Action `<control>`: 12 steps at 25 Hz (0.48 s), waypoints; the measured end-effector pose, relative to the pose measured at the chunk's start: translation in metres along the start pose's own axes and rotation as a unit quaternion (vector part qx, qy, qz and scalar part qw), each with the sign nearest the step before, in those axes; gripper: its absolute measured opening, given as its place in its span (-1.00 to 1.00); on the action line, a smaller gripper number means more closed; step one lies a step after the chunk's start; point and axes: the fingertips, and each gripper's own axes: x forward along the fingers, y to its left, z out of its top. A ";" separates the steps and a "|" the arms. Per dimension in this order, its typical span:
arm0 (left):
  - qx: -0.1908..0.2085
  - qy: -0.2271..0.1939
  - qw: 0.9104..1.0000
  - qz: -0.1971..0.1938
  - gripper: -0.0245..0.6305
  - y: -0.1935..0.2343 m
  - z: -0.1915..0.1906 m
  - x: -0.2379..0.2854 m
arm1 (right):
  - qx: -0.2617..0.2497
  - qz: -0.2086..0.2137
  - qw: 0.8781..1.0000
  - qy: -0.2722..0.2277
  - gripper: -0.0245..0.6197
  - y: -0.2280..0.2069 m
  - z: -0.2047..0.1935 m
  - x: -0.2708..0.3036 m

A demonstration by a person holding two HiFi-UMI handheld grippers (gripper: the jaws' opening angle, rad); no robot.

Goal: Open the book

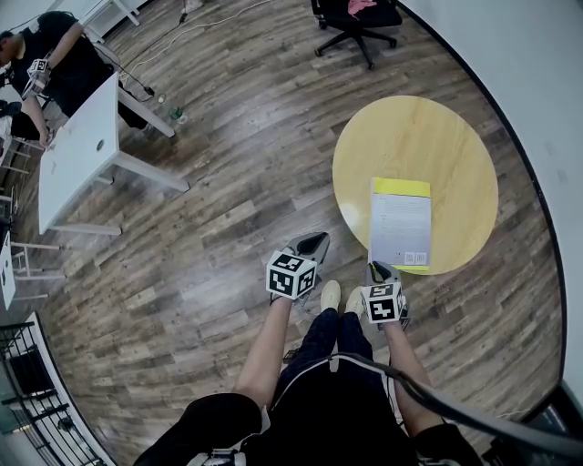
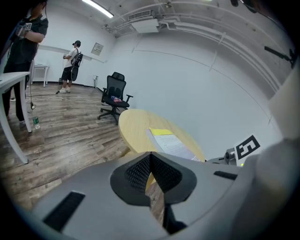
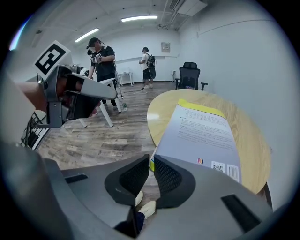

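A closed book [image 1: 401,225] lies flat on the round wooden table [image 1: 455,150], pale back cover up, with a yellow strip along its far edge. Its near left corner juts over the table's rim. My right gripper [image 1: 376,269] sits at that corner. In the right gripper view the book [image 3: 201,133] runs down into the narrow slit between the pads of the right gripper [image 3: 151,160], which are closed on the corner. My left gripper [image 1: 314,242] hangs over the floor left of the table. The left gripper [image 2: 150,159] is shut and holds nothing.
A black office chair [image 1: 357,20] stands beyond the table and a curved white wall [image 1: 537,109] runs close behind it. A white desk [image 1: 80,150] with a seated person [image 1: 50,55] is at the far left. The wearer's shoes [image 1: 342,297] are just short of the table.
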 end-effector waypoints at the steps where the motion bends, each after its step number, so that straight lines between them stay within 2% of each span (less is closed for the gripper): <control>1: 0.000 0.000 1.000 0.001 -0.93 0.000 0.001 0.000 | 0.005 0.001 1.000 0.001 -0.80 0.000 0.000 0.000; 12: 0.001 -0.001 1.000 -0.001 -0.93 -0.003 0.001 0.001 | 0.019 0.009 1.000 -0.004 -0.88 -0.003 -0.003 0.001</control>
